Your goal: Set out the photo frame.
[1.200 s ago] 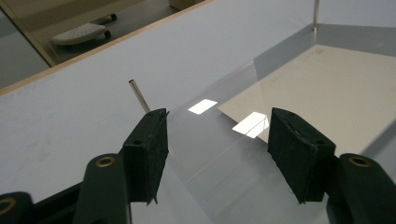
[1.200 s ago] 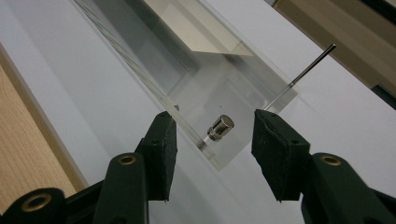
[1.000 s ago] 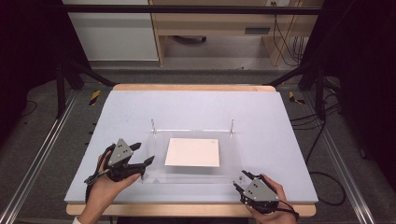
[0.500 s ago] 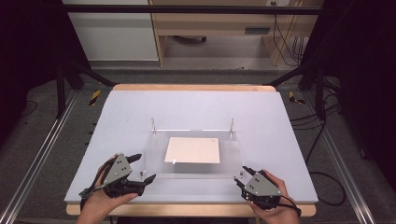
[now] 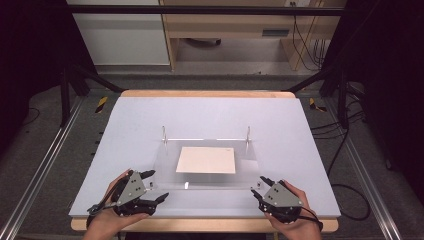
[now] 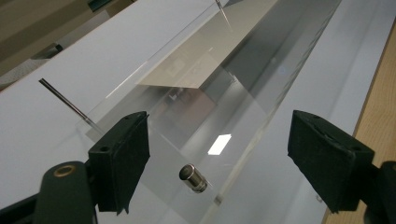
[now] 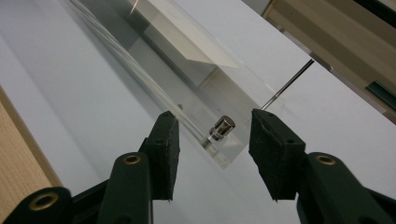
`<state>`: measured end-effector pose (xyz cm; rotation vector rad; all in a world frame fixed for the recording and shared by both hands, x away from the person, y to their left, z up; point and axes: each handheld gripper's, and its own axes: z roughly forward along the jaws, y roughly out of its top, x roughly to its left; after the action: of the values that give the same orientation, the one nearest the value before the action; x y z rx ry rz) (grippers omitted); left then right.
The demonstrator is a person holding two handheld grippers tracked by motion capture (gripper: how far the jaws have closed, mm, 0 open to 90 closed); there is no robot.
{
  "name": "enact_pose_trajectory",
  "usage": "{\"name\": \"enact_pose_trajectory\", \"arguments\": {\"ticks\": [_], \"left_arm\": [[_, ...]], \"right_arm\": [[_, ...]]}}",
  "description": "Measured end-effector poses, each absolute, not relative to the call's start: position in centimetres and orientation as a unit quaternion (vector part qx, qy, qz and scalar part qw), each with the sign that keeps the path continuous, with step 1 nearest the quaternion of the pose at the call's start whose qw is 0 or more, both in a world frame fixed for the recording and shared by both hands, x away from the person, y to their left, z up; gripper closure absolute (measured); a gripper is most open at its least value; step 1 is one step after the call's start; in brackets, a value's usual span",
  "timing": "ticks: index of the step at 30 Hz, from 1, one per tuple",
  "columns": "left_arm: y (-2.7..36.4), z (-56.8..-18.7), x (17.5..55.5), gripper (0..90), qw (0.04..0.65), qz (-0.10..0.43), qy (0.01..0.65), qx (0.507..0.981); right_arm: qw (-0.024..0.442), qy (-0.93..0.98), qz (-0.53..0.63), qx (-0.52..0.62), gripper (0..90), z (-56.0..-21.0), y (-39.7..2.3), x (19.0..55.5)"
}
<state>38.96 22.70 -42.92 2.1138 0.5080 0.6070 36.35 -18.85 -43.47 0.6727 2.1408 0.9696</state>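
left gripper [image 5: 155, 186], right gripper [image 5: 259, 186], acrylic stand [image 5: 200, 180]

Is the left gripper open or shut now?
Open. In the left gripper view the left gripper has its two black jaws far apart, with the clear acrylic plate and its metal knob between them.

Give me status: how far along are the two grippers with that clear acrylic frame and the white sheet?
Done: the white sheet lies under the clear acrylic plate. In hand: the left gripper and the right gripper sit at the plate's near corners, jaws open, each lined up on a metal standoff. Left: neither has closed on anything, so any gripping or lifting is probably still to come.
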Motion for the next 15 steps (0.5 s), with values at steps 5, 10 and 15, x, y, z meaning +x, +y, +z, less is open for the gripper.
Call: {"name": "enact_pose_trajectory", "arguments": {"ticks": [5, 10, 15], "left_arm": [[22.3, -42.9, 39.0, 27.3, 0.421, 0.256, 0.186, 0.850], [21.9, -42.8, 39.0, 38.8, 0.410, 0.273, 0.166, 0.854], [21.5, -42.7, 38.9, 45.7, 0.402, 0.282, 0.152, 0.858]], "right_arm": [[0.337, 0.826, 0.371, 0.259, 53.4, -43.2, -18.8, 36.5], [0.334, 0.827, 0.370, 0.260, 53.4, -43.1, -18.9, 36.6], [0.333, 0.826, 0.371, 0.263, 53.3, -42.9, -18.9, 36.7]]}}
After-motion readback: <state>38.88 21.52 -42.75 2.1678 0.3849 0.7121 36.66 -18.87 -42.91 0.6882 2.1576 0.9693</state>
